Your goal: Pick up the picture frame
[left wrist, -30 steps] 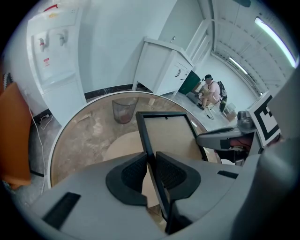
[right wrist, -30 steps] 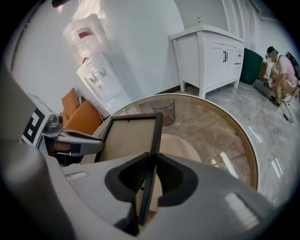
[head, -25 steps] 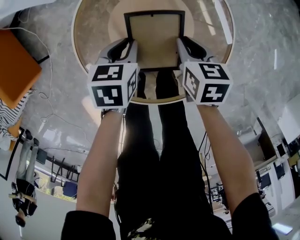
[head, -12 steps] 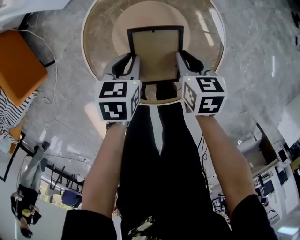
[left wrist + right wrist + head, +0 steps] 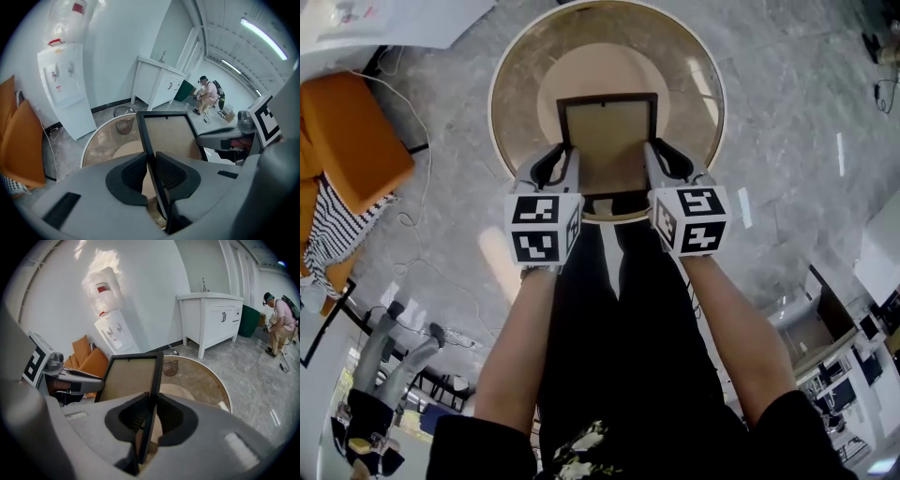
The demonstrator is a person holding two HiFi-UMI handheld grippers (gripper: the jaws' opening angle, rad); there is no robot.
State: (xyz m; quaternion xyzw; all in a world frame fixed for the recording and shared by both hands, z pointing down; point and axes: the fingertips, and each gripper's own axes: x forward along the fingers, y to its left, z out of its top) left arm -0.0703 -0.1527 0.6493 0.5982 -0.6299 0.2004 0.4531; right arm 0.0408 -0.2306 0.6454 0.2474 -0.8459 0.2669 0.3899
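1. Your left gripper (image 5: 151, 161) pinches the picture frame's (image 5: 607, 131) left edge, jaws narrowly apart.
2. Your right gripper (image 5: 151, 404) pinches its right edge.
3. Frame hangs over the round table's (image 5: 514, 89) middle.

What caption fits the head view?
The left gripper and right gripper clamp the picture frame by its sides, holding it over the round table.

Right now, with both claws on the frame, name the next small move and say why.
Probably raise both claws together, level. The left claw clamps the frame at its left edge, the right claw at its right edge, with the table beneath; uneven lifting could twist it.
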